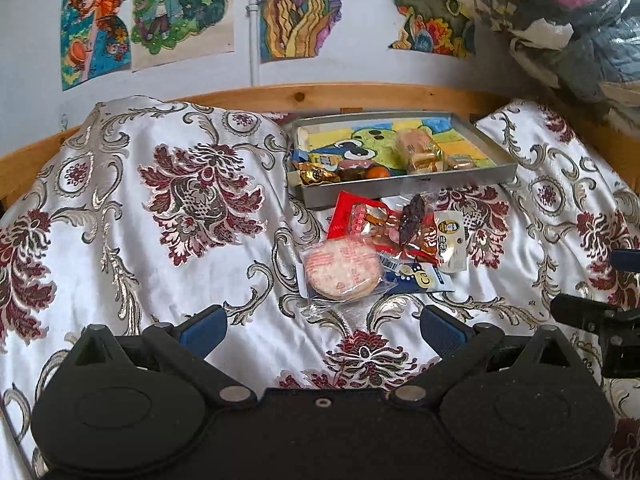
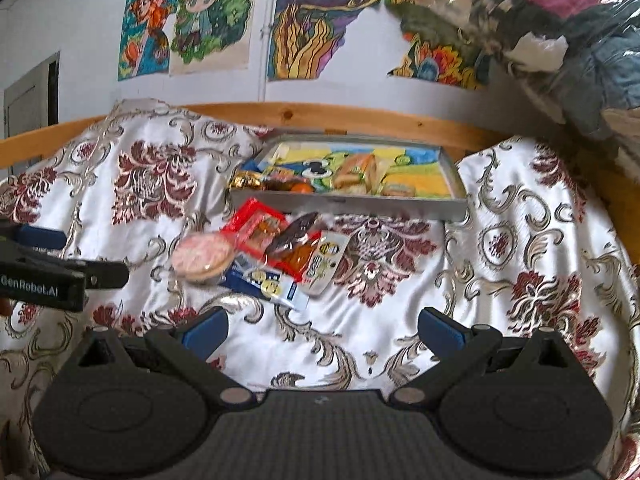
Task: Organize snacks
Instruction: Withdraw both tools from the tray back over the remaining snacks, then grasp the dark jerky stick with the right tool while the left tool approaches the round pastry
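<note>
Two grippers are in my hands, both held low over the bedspread and both empty. My left gripper has its blue fingers spread wide apart, with nothing between them but patterned cloth. My right gripper is spread just as wide, also over bare cloth.

A loose pile of snacks lies on the bedspread just ahead of my left gripper: a round pink wafer in clear wrap nearest me, a red packet behind it, a dark bar on top, and a blue-and-white packet partly under the others.

Beyond the pile, touching its far side, sits the grey tray near the wooden bed rail. Its floor is a cartoon picture, and several wrapped snacks lie along its near wall.
</note>
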Motion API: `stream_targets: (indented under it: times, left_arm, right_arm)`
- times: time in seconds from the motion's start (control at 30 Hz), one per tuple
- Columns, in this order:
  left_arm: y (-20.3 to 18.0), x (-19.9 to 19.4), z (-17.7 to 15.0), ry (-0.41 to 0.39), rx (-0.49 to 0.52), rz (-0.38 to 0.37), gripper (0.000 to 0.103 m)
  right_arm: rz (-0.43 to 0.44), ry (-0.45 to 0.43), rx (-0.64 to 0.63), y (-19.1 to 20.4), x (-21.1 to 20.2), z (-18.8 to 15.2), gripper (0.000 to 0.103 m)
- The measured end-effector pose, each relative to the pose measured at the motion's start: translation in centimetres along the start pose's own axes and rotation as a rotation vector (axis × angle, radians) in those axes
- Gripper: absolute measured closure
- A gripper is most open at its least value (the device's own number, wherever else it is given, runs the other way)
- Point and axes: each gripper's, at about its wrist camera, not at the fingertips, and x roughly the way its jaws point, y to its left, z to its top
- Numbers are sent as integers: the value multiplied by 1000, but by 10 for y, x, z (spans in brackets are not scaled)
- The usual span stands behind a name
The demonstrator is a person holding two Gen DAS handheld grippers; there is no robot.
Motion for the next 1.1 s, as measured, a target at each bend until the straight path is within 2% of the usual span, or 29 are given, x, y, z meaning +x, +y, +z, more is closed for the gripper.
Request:
stream_targets:
  times: [0.23, 0.5, 0.7, 0.93, 1.1]
  left_arm:
    - [3, 14, 3, 5, 115, -25, 1]
    - [5, 31, -1, 27, 121, -51, 1]
    - [5, 51, 1, 43, 170, -72, 1]
    - [9, 74, 9, 4, 238, -132, 1]
    - [9, 91, 12, -38, 308, -156, 1]
  right_arm:
    - [6, 41, -1, -1, 13, -6, 0]
    - [13, 86, -3, 0, 31, -8, 0]
    - [15, 94, -25, 4, 44, -4, 0]
    - [37, 99, 11, -5, 70, 13, 0]
    - [96, 111, 81, -10, 98, 33, 0]
